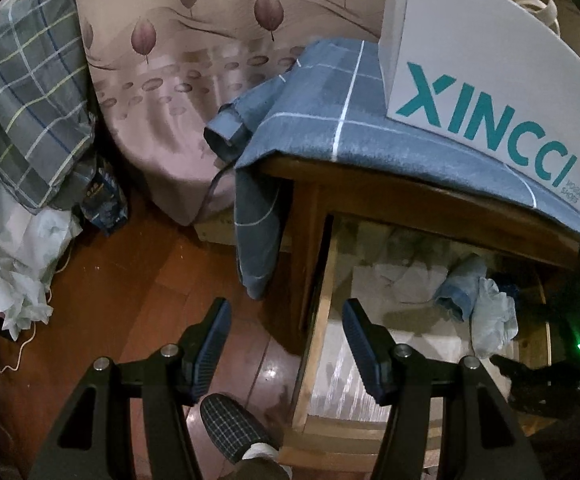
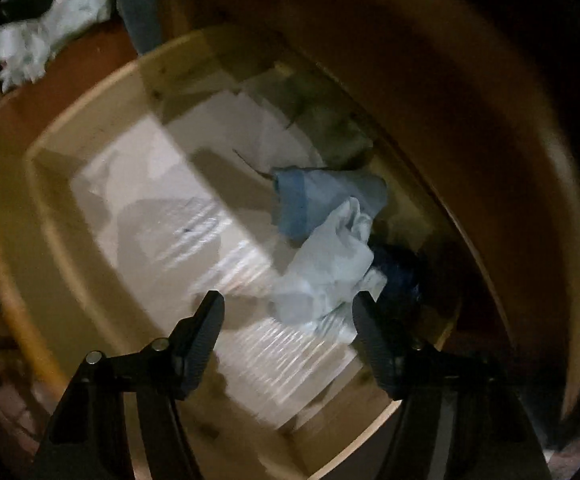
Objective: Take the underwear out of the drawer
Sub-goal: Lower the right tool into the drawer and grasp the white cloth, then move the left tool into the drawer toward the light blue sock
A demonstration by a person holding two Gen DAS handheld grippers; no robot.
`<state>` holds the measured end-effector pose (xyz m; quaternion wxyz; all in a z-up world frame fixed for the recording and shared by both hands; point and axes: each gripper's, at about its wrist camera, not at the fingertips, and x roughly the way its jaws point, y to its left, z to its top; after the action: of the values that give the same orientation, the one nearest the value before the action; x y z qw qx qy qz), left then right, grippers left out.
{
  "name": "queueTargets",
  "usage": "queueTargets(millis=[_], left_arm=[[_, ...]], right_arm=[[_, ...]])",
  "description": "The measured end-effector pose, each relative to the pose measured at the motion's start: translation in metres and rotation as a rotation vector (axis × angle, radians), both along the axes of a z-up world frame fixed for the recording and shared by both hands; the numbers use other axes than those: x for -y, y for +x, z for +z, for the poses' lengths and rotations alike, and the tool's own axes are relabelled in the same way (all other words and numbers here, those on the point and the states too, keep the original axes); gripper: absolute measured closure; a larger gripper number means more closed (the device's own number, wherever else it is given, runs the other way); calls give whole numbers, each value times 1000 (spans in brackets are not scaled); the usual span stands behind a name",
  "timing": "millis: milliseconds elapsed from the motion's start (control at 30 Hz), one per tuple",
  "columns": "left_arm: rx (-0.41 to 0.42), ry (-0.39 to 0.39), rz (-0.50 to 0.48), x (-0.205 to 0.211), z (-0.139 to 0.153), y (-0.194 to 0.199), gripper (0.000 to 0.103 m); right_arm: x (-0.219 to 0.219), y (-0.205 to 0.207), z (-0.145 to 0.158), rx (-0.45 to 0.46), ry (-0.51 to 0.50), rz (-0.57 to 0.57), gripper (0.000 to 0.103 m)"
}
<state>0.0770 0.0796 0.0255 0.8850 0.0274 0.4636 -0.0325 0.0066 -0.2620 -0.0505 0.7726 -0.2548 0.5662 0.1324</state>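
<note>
We are hovering our right gripper (image 2: 288, 312), tongs spread, over the open wooden drawer (image 2: 10, 208) so the crumpled pale-blue underwear (image 2: 325, 264) at its right side sits between them. Our left gripper (image 1: 286, 320), also spread, is waiting by the drawer's front corner.

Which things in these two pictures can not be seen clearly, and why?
- Dark item in the drawer, right wrist view: half under the pale cloth, dim and motion-blurred.
- Drawer back, both views: shadowed under the cabinet top.
- Right gripper, left wrist view: cut by the edge, dark.
</note>
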Motion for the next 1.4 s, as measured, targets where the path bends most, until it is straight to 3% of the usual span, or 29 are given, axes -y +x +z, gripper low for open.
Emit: queueTargets(millis=[167, 367, 533, 600, 800, 1067, 1167, 1400], left_arm=[[-20, 13, -25, 7, -5, 2, 44], [-13, 35, -61, 16, -5, 0, 44], [-8, 53, -79, 20, -7, 0, 44], [-11, 67, -86, 22, -8, 1, 44], [-19, 75, -92, 25, -11, 1, 44], [-45, 93, -112, 35, -18, 0, 44], [-50, 109, -133, 42, -21, 0, 44], [-54, 169, -181, 54, -28, -3, 44]], right_arm=[[-4, 9, -23, 45, -104, 81, 35], [2, 27, -57, 5, -155, 89, 36], [13, 39, -76, -49, -109, 61, 35], [19, 40, -79, -86, -41, 45, 47], [31, 34, -81, -202, 54, 62, 53], [36, 31, -89, -246, 51, 50, 52], [35, 39, -90, -268, 48, 38, 56], [49, 15, -70, -282, 79, -32, 60]])
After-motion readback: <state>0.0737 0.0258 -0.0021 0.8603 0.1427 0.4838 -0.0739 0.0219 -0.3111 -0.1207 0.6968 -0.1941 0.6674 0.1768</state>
